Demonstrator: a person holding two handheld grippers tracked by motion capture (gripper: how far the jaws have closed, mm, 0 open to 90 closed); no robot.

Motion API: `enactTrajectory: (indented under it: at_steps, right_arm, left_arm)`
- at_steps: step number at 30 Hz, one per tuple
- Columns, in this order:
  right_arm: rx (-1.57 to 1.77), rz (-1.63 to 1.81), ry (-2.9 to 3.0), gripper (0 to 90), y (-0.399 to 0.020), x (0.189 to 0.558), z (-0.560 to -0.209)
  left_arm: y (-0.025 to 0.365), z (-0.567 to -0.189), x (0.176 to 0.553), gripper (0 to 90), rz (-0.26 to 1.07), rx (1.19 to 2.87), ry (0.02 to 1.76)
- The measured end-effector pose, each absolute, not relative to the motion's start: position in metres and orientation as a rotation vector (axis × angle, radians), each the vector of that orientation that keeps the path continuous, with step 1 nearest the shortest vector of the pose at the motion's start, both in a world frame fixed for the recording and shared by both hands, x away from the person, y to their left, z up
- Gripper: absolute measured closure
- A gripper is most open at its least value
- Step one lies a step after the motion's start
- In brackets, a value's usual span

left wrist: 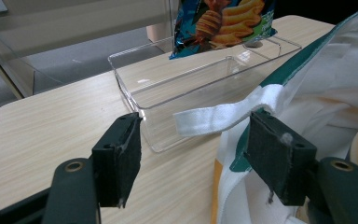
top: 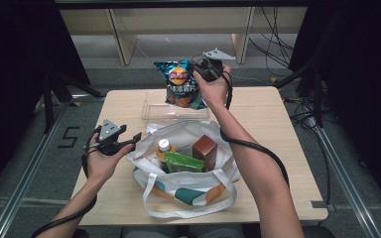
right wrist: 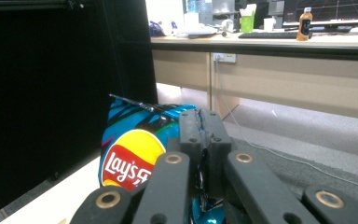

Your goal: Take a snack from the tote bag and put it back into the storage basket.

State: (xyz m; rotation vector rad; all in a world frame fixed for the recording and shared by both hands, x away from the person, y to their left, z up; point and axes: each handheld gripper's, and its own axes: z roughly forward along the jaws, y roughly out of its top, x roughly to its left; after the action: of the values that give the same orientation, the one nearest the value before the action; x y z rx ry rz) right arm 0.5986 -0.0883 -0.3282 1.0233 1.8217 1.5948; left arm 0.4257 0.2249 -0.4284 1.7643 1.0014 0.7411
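Observation:
A blue Lay's chip bag [top: 180, 83] hangs upright above the clear plastic bin [top: 151, 111] at the table's far side. My right gripper [top: 201, 73] is shut on the bag's top right edge; in the right gripper view the jaws pinch the chip bag [right wrist: 133, 154] at its rim. The bag's lower end [left wrist: 223, 23] hangs over the clear bin [left wrist: 205, 81] in the left gripper view. My left gripper [top: 134, 138] stands open at the left side of the white tote bag [top: 183, 191], its fingers [left wrist: 119, 156] to either side of a white handle strap [left wrist: 223, 114].
The tote holds an orange-labelled bottle [top: 163, 148], a green packet [top: 183, 162] and a brown box [top: 204, 148]. The wooden table [top: 278, 148] has bare room to the right and left of the tote. Shelving and cables lie beyond the far edge.

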Motion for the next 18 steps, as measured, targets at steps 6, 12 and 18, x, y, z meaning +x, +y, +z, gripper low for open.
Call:
enactTrajectory:
  at_steps: [6, 12, 18]
  right_arm:
    - [1.038, 1.587, 1.826, 89.1, -0.0879, 0.6007, -0.3312]
    - [1.052, 1.59, 1.827, 89.0, -0.0865, 0.6017, -0.3333]
    - [1.064, 1.582, 1.833, 89.0, -0.0857, 0.6035, -0.3364]
  left_arm:
    - [0.2253, -0.4288, 0.4264, 34.8, 0.741, 1.76, 0.997]
    - [0.2249, -0.4287, 0.4264, 34.8, 0.738, 1.763, 0.993]
    - [0.2245, -0.4291, 0.426, 34.8, 0.733, 1.759, 1.001]
